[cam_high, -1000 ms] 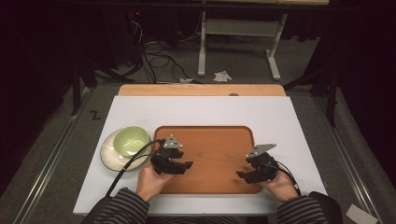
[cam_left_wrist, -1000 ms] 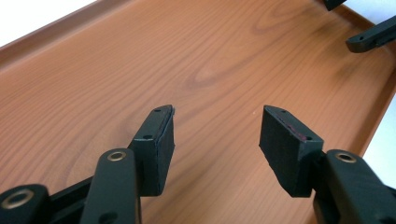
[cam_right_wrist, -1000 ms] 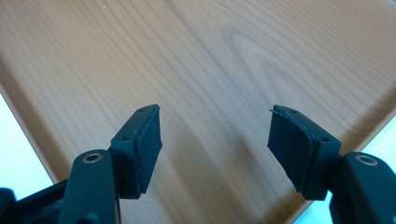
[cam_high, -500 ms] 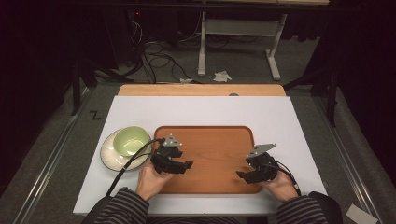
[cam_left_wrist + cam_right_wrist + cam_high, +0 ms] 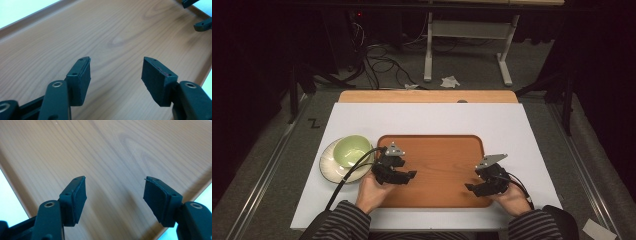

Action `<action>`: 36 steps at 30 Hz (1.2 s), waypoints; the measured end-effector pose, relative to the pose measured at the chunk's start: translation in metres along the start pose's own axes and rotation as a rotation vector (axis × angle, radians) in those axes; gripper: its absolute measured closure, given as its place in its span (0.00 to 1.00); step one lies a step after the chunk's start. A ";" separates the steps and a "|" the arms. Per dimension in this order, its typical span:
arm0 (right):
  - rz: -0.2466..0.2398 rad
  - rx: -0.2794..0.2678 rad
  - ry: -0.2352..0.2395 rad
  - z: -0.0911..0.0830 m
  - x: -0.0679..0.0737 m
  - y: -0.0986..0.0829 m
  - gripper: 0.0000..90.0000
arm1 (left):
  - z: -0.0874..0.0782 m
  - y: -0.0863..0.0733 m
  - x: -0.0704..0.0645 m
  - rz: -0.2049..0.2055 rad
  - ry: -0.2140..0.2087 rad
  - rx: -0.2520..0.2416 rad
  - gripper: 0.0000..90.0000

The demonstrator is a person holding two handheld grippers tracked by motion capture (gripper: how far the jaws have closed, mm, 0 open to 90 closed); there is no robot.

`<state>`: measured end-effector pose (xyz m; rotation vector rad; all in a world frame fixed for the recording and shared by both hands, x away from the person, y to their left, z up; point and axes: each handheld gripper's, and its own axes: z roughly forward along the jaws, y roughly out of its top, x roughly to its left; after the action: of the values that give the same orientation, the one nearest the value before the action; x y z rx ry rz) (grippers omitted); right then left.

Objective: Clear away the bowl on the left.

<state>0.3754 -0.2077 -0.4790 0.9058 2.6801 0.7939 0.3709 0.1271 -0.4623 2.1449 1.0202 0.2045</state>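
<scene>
Two grippers are hovering over the wooden tray (image 5: pixel 437 150) in the lower middle of the frame. At the left, a green bowl (image 5: pixel 351 149) is sitting on a pale plate (image 5: pixel 328 165), just beside the tray. My left gripper (image 5: pixel 408 176) is hanging at the tray's left end, released and grasping nothing. My right gripper (image 5: pixel 471 189) is hanging at its lower right, jaws likewise spread and bare.
</scene>
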 end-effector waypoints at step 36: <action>0.000 -0.009 0.002 -0.001 -0.001 0.000 0.40 | -0.021 0.003 0.011 -0.004 0.039 -0.055 0.46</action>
<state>0.3761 -0.2088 -0.4786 0.9040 2.6757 0.8065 0.3710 0.1458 -0.4474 2.0963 1.0295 0.2698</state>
